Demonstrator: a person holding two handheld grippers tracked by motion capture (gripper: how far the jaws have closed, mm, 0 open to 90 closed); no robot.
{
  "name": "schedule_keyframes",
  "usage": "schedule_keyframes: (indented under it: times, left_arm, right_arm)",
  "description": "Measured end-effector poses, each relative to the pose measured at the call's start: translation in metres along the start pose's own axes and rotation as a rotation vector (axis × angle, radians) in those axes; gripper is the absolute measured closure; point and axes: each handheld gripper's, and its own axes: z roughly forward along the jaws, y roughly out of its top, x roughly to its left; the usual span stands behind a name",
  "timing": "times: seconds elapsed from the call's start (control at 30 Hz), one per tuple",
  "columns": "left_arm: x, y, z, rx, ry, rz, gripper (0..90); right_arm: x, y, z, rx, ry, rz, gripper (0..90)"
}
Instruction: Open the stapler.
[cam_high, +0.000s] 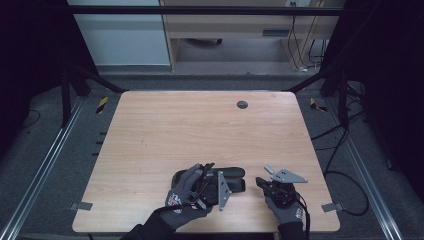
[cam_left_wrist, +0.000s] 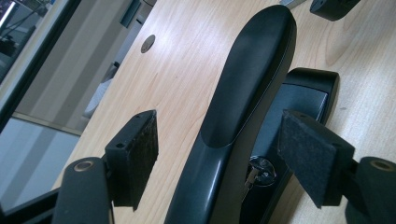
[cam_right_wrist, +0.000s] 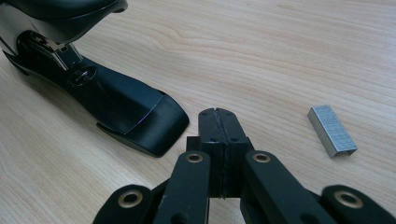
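**Stapler Between the Left Tool's Pads, Right Tool Closed Beside a Staple Strip**

At the left of the high view, a gloved left hand (cam_high: 186, 192) holds the left tool (cam_high: 207, 170) low over the wooden surface (cam_high: 200, 125), near its front edge. The tool reaches toward a black stapler (cam_high: 235, 179) that lies on the surface just beside the hand, with the tool's grey plate (cam_high: 221, 190) standing in front of it.

In the left gripper view, the left tool (cam_left_wrist: 217, 149) has its 2 jaws apart, 1 on each side of the stapler (cam_left_wrist: 247, 88). The left pad (cam_left_wrist: 144, 154) stands clear of the stapler's top arm, with bare wood showing between them. The right pad (cam_left_wrist: 306, 154) sits close against the stapler's base side; whether it touches cannot be told. The stapler's top arm is raised away from its base, and bright metal parts (cam_left_wrist: 259, 170) show in the gap near the hinge.

Further right in the high view, the gloved right hand (cam_high: 285, 207) holds the right tool (cam_high: 261, 181) just beside the stapler's end, apart from it.

In the right gripper view, the right tool (cam_right_wrist: 218, 116) has its 2 jaws pressed together with nothing between them. The tip rests near the stapler's (cam_right_wrist: 135, 112) flat base end without touching it. A strip of staples (cam_right_wrist: 331, 129) lies on the bare surface (cam_right_wrist: 280, 56) to the right of the jaws, near them but apart.
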Motion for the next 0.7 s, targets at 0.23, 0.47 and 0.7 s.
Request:
schedule_keyframes:
  times: [0.23,0.47,0.7]
  left_arm:
    - [-0.005,0.002,0.003,0.012,0.009,0.031,28.3]
    - [-0.01,0.004,0.006,0.017,0.023,0.047,28.3]
    - [-0.014,0.005,0.008,0.023,0.043,0.072,28.2]
  right_arm:
    - [0.001,0.0,0.001,-0.002,0.008,-0.002,90.0]
    - [0.001,0.0,0.002,0.001,0.009,-0.001,90.0]
    - [0.001,0.0,0.001,-0.008,0.008,0.003,90.0]
